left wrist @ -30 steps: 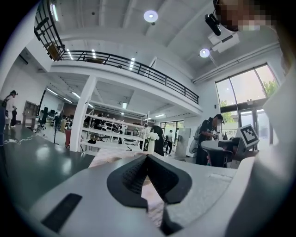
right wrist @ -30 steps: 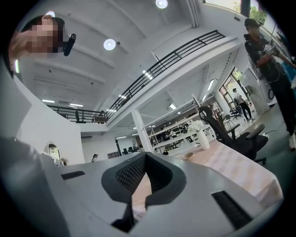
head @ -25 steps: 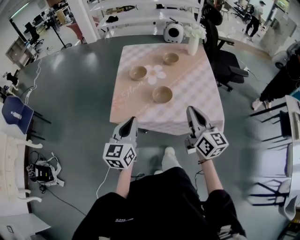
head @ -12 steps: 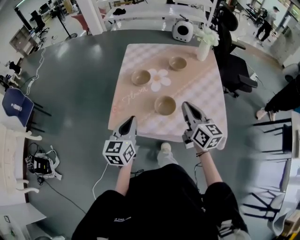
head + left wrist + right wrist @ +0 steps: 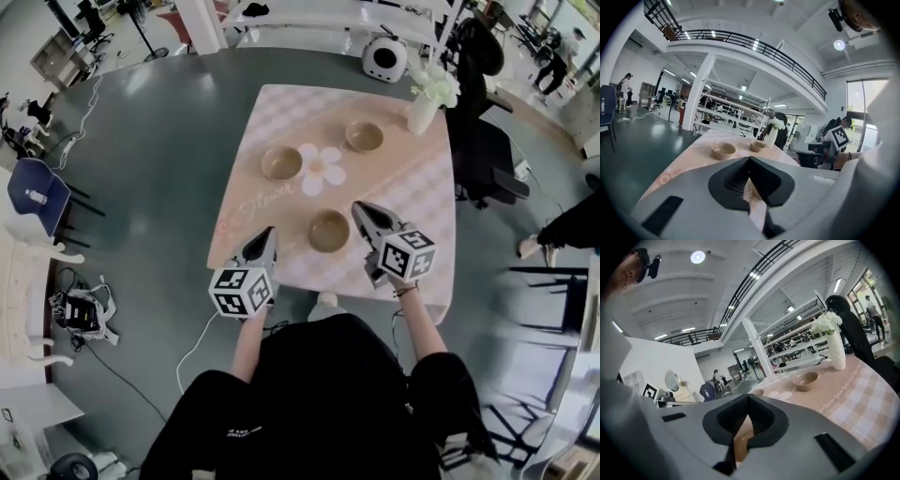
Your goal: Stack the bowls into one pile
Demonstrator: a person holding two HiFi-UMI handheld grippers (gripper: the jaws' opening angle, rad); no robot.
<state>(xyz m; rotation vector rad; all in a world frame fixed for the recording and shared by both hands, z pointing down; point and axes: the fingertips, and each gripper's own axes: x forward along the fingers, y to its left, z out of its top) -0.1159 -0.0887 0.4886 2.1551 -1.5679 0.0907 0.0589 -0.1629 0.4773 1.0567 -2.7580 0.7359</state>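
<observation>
Head view: left gripper and right gripper, closed, flank bowl near table edge.

A table covered by a pink checked cloth is shown, on which a near bowl, a left bowl, a far bowl and a flower vase are set well apart.

Bowls tan — tablecloth pink-white check, flower white.
</observation>
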